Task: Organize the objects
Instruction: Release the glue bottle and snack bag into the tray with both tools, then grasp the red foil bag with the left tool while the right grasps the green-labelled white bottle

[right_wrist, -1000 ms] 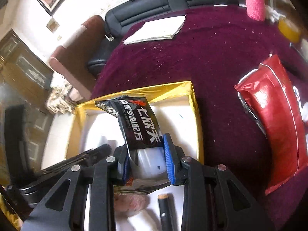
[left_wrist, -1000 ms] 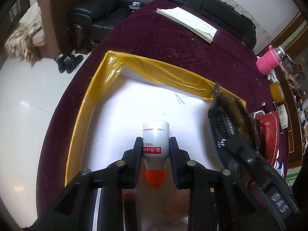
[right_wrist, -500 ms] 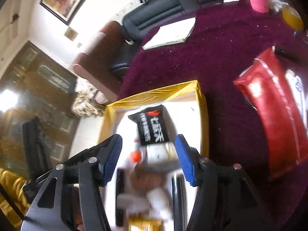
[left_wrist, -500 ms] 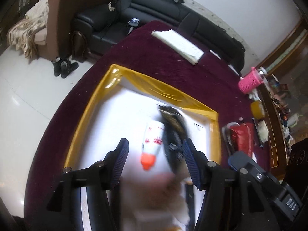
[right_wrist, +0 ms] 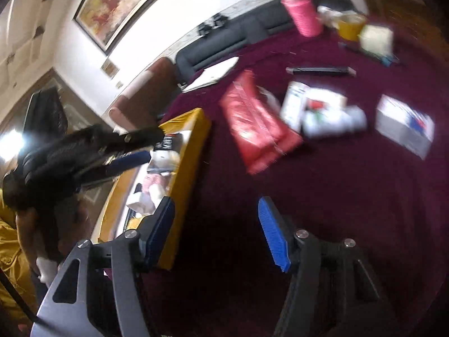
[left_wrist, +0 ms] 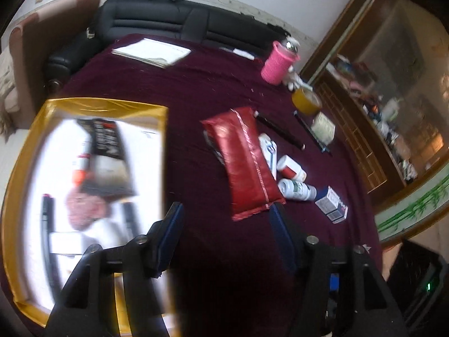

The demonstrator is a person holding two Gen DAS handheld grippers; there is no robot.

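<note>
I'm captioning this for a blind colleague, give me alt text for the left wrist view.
The open, empty left hand-held gripper hovers over a maroon tablecloth, pointing toward a red pouch. Left sits a yellow-rimmed box holding blurred items; small bottles and a carton lie right.

The tabletop (left_wrist: 213,90) has a soft, fuzzy cloth. The red bag (left_wrist: 244,160) is shiny plastic. The yellow box (left_wrist: 106,104) rim shines.

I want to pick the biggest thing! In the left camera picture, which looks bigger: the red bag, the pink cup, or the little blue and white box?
1. red bag
2. pink cup, though it's farther away
3. blue and white box
</note>
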